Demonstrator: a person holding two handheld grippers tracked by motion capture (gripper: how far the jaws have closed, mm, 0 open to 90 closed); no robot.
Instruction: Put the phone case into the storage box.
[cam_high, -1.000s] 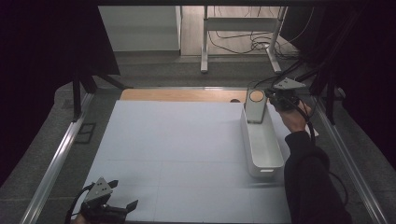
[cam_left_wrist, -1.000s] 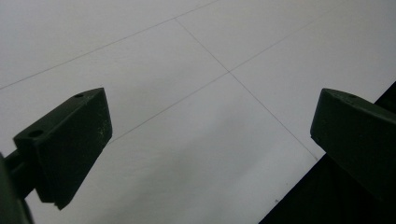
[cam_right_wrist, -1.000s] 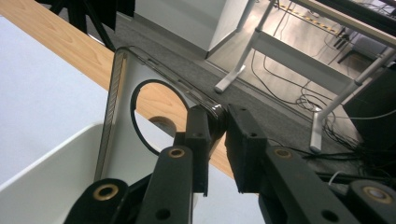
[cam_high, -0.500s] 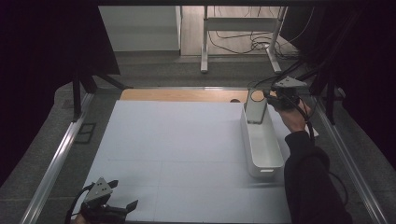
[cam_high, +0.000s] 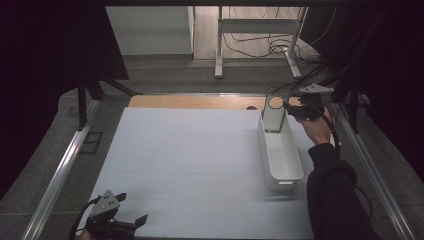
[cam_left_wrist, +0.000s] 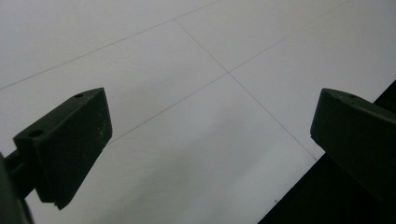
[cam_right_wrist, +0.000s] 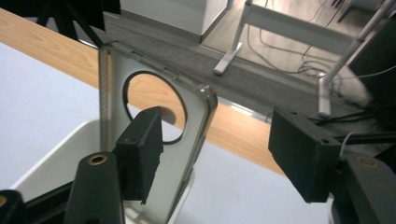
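Only my right gripper (cam_right_wrist: 215, 154) has moved, its jaws opening to release the lid (cam_high: 273, 114), propped upright in the far end of the white bin (cam_high: 281, 160) on the tabletop (cam_high: 190, 155). My left gripper (cam_high: 131, 223) rests open, near left.

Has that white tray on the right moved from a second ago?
No. The white tray keeps its far end by the wooden strip.
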